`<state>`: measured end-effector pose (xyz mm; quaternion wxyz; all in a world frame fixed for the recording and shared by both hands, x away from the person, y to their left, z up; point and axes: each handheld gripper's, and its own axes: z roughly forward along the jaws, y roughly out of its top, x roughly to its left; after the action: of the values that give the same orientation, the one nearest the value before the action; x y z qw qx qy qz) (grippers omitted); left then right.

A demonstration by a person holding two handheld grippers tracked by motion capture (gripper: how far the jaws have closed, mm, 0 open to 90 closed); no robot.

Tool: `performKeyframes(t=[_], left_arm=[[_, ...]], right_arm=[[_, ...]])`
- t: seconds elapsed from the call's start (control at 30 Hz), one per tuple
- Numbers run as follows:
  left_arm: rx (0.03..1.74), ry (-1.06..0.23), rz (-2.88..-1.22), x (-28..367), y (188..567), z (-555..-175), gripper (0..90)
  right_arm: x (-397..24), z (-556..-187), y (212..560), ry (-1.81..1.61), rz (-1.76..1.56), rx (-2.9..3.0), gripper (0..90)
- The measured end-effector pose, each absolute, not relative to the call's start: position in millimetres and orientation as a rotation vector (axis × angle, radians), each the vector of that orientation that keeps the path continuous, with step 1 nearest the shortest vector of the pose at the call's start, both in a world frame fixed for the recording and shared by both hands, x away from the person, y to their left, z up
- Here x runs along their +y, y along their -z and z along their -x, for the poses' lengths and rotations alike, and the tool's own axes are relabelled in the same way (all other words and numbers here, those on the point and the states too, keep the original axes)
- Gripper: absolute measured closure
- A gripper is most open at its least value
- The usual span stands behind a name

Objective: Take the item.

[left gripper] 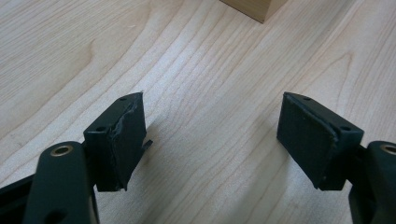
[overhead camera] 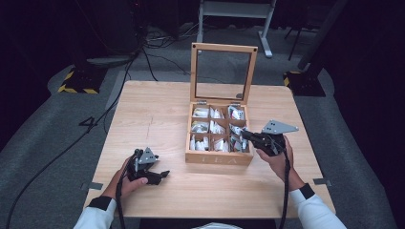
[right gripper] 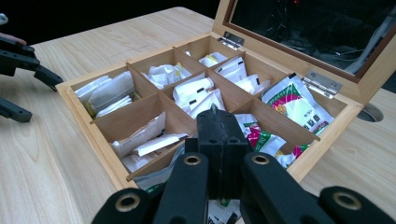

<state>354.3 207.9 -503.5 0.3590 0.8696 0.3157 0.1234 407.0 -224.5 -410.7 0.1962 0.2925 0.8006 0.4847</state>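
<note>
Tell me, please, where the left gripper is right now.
In the high view the left gripper sits low at the left, jaws open over bare table, left of the tea box.

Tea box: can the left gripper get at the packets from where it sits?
Probably yes. The left gripper rests open on bare table beside the box, whose lid stands open. The right gripper already hangs over the box's right side.

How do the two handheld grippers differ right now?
The left gripper has its fingers spread wide over bare table, gripping nothing. The right gripper has its fingers pressed shut, reaching over the open tea box and its packets. Both are black, each held in one hand.
</note>
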Motion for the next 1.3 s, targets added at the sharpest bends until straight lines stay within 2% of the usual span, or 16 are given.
performKeyframes(t=[1.3], left_arm=[[0.811, -0.320, -2.246, 208, 503, -355, 23.4]], right_arm=[[-229, -384, 378, -1.484, -0.646, 2.221, 90.0]])
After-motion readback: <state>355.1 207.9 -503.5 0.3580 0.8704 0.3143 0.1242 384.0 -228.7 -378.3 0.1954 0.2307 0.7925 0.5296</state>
